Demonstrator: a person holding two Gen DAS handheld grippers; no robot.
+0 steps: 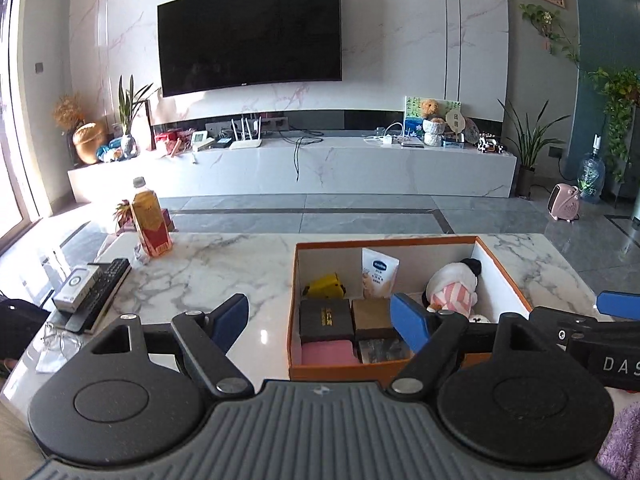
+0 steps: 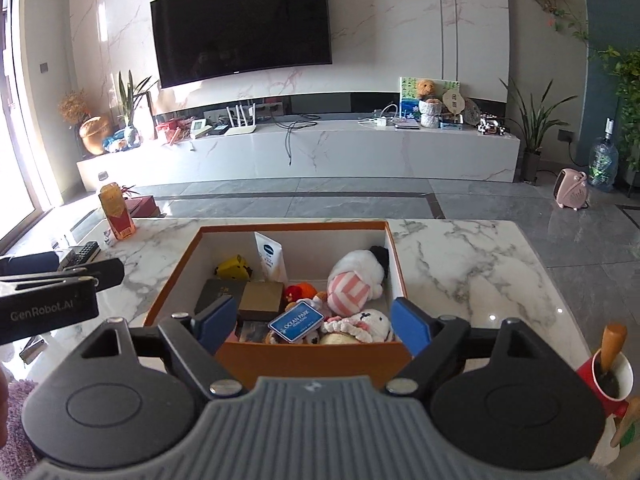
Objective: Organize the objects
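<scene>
An orange box with white inner walls stands on the marble table. It holds a white lotion tube, a yellow toy, a black box, a brown box, a pink-striped plush, and a blue Ocean Park tag. My left gripper is open and empty, just before the box's near left corner. My right gripper is open and empty at the box's near wall.
An amber bottle stands at the table's far left. A remote and a small box lie at the left edge, with glasses nearer. A red cup with a wooden handle stands at the right.
</scene>
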